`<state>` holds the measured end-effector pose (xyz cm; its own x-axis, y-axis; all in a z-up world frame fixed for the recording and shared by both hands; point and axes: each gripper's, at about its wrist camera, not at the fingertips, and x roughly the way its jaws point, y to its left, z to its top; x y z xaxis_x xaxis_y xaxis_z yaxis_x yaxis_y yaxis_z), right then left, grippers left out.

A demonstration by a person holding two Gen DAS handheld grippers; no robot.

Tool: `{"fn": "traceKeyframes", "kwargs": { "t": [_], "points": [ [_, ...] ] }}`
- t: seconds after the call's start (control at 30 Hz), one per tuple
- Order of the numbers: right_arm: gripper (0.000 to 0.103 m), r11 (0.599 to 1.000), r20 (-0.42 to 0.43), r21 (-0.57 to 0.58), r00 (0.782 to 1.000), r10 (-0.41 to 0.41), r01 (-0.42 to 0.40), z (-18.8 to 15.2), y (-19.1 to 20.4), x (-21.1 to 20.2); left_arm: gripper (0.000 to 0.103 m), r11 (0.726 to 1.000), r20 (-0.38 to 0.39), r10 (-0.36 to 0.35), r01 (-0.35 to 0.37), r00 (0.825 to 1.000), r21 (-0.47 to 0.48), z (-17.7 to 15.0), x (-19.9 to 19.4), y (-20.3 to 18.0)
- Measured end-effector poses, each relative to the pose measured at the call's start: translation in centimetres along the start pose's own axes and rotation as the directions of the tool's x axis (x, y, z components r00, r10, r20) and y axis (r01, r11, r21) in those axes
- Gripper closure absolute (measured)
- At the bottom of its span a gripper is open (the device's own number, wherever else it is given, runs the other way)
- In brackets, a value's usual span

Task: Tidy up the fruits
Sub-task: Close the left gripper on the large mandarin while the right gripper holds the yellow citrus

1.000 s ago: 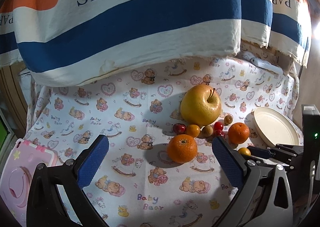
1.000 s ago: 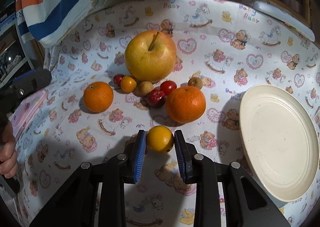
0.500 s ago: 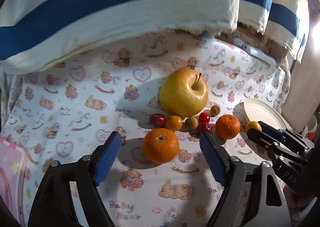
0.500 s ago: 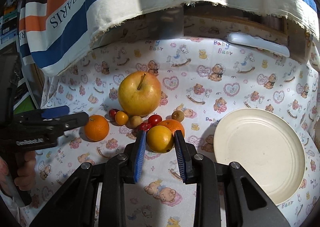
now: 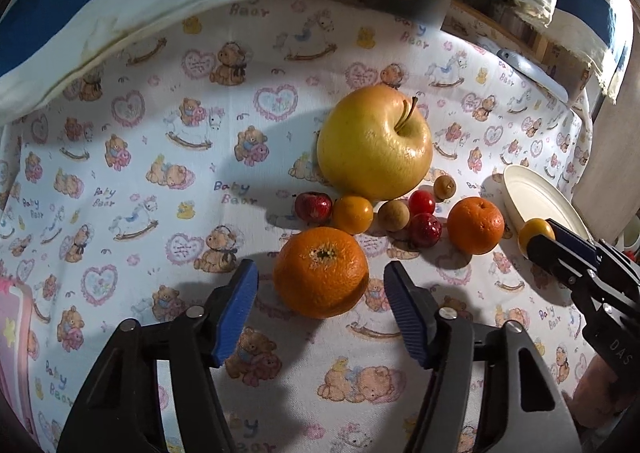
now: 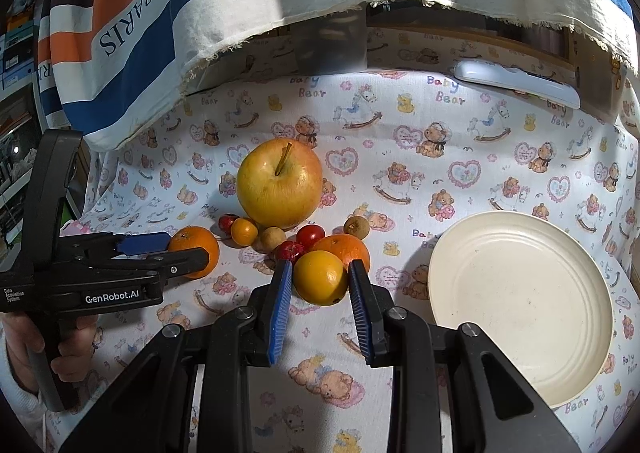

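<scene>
My right gripper is shut on a small yellow-orange fruit and holds it above the cloth, left of the cream plate. It also shows in the left wrist view. My left gripper is open, its blue pads on either side of a large orange without touching it. Behind lie a big yellow apple, a second orange and several small red, orange and brown fruits.
A teddy-bear print cloth covers the table. A striped PARIS fabric hangs over the back. A white remote lies at the back right. A pink item sits at the left edge.
My right gripper has lifted the small yellow-orange fruit off the cloth and drawn back toward the plate side. My left gripper has moved forward until its pads flank the large orange.
</scene>
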<state>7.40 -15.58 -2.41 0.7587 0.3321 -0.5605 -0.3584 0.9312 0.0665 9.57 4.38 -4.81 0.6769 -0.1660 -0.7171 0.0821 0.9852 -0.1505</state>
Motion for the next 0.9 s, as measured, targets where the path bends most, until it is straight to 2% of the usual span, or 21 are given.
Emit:
{"fn": "traceKeyframes", "kwargs": {
  "t": [0.1,0.47,0.57,0.67,0.73,0.9],
  "points": [
    [0.073,1.0,0.001,0.0,1.0,-0.001,0.001,0.0,0.0,0.0,0.047,1.0,-0.008,-0.012,0.011,1.0,-0.007,0.0,0.0,0.1],
    [0.073,1.0,0.003,0.0,1.0,-0.001,0.001,0.0,-0.1,0.0,0.047,1.0,-0.026,-0.018,0.018,1.0,-0.005,0.0,0.5,0.0],
    [0.073,1.0,0.004,0.0,1.0,-0.002,0.002,0.0,-0.1,0.0,0.053,1.0,-0.023,-0.005,0.005,1.0,-0.004,0.0,0.5,0.1],
    [0.073,1.0,0.005,0.001,1.0,-0.004,0.004,0.0,-0.1,-0.1,0.055,1.0,-0.022,-0.007,0.006,1.0,-0.016,0.0,0.4,0.2],
    [0.073,1.0,0.008,0.003,1.0,-0.004,0.004,0.0,-0.1,-0.1,0.056,1.0,-0.004,0.006,-0.006,1.0,-0.019,-0.1,0.0,0.3],
    [0.073,1.0,0.022,0.006,1.0,-0.001,0.001,0.1,-0.1,-0.5,0.056,0.999,0.099,0.03,-0.033,0.995,0.021,0.3,-2.9,-0.6]
  ]
}}
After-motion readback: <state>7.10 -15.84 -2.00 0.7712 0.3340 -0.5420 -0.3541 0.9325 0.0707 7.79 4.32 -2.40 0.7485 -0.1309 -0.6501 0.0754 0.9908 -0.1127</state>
